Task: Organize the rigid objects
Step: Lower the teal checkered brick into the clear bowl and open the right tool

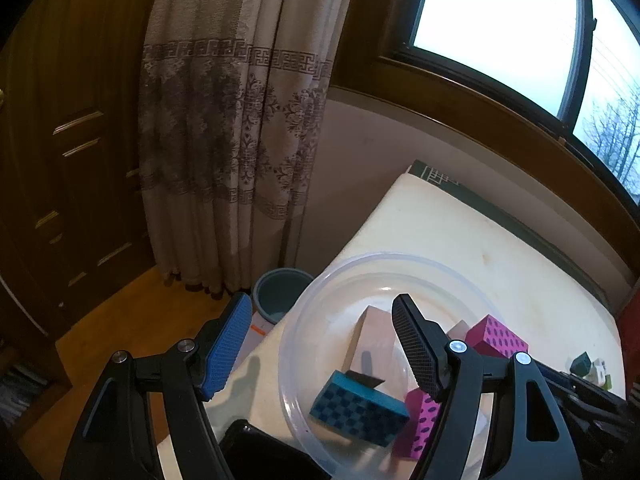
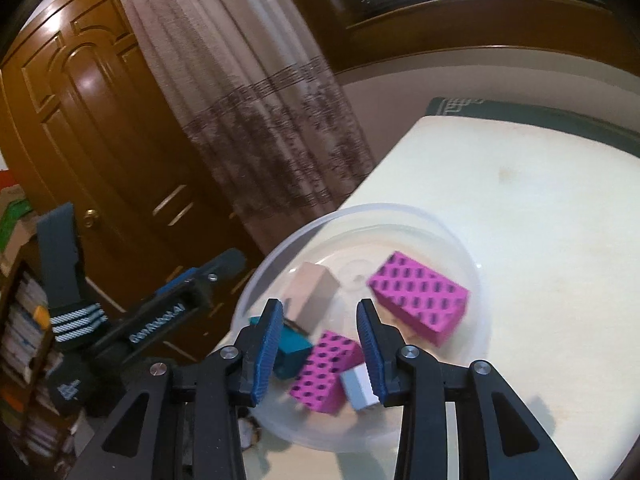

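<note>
A clear plastic bowl (image 1: 316, 292) (image 2: 460, 248) sits at the near left corner of the cream table (image 1: 480, 240) (image 2: 540, 184). Inside lie several blocks: a teal checkered block (image 1: 356, 408) (image 2: 290, 354), two magenta dotted blocks (image 1: 498, 336) (image 2: 420, 296) (image 2: 322, 372), a plain wooden block (image 1: 376, 336) (image 2: 310, 292) and a pale grey block (image 2: 360, 388). My left gripper (image 1: 320, 312) is open above the bowl's left rim, holding nothing. My right gripper (image 2: 320, 312) hangs open over the bowl, empty. The left gripper (image 2: 176, 300) also shows in the right wrist view, left of the bowl.
A grey bucket (image 1: 280, 292) stands on the wooden floor below the table's corner, by a patterned curtain (image 1: 232, 120). A brown door (image 2: 92, 120) and a bookshelf (image 2: 24, 340) are to the left. Small objects (image 1: 592, 368) lie at the table's right edge. A window (image 1: 500, 20) is behind.
</note>
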A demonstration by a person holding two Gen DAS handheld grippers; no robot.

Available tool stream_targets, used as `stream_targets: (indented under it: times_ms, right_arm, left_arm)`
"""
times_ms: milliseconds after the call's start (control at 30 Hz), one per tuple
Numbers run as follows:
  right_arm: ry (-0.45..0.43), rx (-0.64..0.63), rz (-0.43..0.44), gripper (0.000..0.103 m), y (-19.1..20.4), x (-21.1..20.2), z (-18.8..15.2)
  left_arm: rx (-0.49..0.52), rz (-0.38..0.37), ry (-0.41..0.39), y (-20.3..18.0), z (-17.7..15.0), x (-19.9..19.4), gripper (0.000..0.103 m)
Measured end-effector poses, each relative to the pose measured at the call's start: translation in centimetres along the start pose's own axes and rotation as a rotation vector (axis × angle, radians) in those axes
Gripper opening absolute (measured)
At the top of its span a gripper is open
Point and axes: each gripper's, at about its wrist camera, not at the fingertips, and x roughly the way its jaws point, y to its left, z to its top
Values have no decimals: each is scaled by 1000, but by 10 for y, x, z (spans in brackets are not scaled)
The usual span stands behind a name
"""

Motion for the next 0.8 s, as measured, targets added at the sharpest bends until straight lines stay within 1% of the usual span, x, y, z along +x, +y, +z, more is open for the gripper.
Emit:
stream_targets:
  times_ms: [100,200,400,633,800]
  right_arm:
    - [-8,-1,-27,42,-3,-4,-5]
    - [-23,-5,-61,49,-5,-9,-12]
    - [-68,-9,-124,55,-8,-21,-19]
    - [-94,39,-155,61,-24,-36,-25]
    - [-99,80,-178,63,-37,-42,-30]
  left_arm:
    - [2,0,1,-1,0,-1,74]
    - [2,-1,1,-1,0,-1,74]
    - [20,-9,7,-11,1,2,74]
    - [42,-20,8,-20,-3,0,74]
    - [53,-27,11,-26,-5,-1,74]
